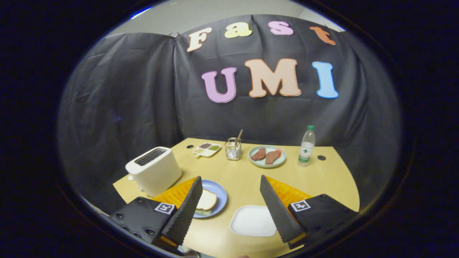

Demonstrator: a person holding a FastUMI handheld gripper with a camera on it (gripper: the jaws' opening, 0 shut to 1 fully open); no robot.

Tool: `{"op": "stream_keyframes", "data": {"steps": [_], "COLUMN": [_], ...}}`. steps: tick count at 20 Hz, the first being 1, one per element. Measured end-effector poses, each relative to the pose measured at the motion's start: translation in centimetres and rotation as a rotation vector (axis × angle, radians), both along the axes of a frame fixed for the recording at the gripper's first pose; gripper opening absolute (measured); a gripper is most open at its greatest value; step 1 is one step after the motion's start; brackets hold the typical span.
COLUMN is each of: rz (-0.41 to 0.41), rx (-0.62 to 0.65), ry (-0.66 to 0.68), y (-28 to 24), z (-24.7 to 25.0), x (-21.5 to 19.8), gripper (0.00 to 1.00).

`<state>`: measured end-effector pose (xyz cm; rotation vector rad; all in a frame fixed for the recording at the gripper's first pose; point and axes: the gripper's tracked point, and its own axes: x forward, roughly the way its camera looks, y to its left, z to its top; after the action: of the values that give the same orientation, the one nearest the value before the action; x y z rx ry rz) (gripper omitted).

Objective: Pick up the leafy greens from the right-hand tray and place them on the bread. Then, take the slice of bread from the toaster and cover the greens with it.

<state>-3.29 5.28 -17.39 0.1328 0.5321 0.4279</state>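
White toaster stands beyond the left finger, its slots showing no bread that I can make out. The claw hangs high over the table, fingers wide apart and holding nothing. Bread lies on a blue plate just by the left finger, with a rim of green under it, perhaps the greens. A white tray sits between the fingers, bare. Judging by this, the sandwich looks already covered.
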Motion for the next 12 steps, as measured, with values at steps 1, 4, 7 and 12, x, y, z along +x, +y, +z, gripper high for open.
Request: {"op": "stream_keyframes", "data": {"steps": [1, 4, 7, 12], "rz": [-0.031, -0.121, -0.205, -0.277], "rx": [-0.004, -0.011, -0.038, -0.068], "ry": [-0.034, -0.125, -0.192, -0.263], "y": [-0.9, -3.5, -6.0, -8.7], "z": [0.7, 2.9, 4.4, 6.2], "x": [-0.1, -0.1, -0.2, -0.5], "gripper": [1.00, 1.00, 1.00, 1.00]}}
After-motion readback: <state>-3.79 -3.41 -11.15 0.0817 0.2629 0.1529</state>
